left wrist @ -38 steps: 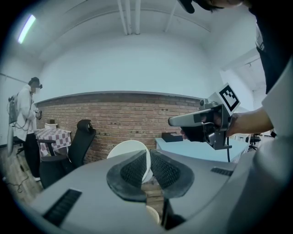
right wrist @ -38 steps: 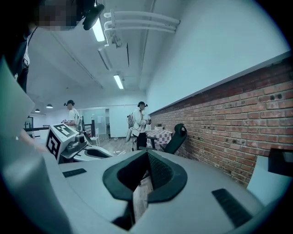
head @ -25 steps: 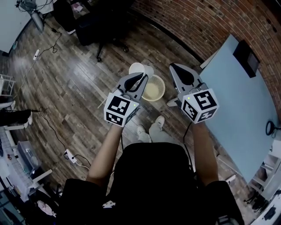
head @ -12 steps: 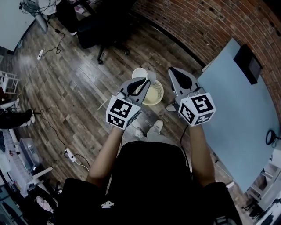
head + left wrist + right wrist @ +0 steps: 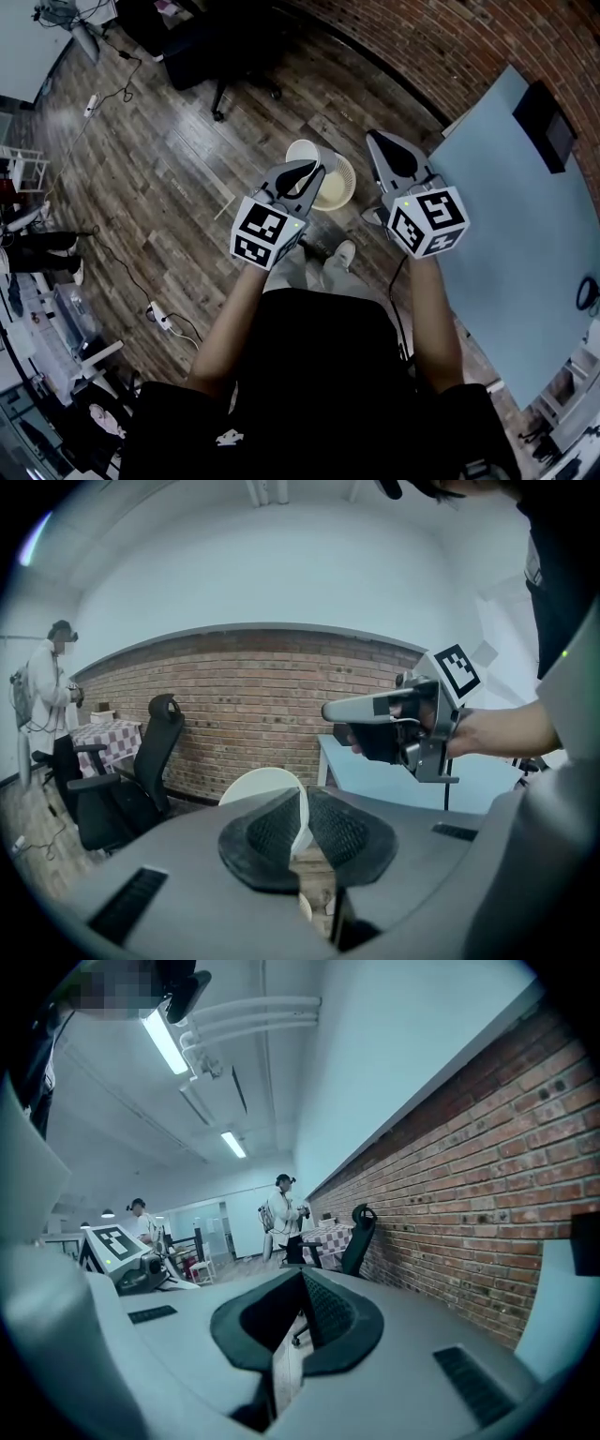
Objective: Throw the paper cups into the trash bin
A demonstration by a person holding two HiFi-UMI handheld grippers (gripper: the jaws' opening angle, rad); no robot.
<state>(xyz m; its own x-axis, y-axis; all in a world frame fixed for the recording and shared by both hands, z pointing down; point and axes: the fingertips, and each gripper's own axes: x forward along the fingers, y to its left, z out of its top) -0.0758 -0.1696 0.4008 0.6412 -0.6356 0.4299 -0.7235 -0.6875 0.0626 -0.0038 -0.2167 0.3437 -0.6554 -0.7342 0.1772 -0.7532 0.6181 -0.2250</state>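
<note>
One paper cup (image 5: 301, 150) in left tool (image 5: 313, 170) — one bin (image 5: 349, 180).

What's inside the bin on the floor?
The bin looks pale inside, with nothing clear in it. The cup and left tongs cover its left part.

The left arm (image 5: 228, 323) and right arm (image 5: 434, 319) stretch forward side by side. The left gripper (image 5: 313, 170) tilts downward, its jaws pinching the rim of a paper cup (image 5: 301, 150). The right gripper (image 5: 374, 137), near it, points almost level, its jaws together with nothing between them.
</note>
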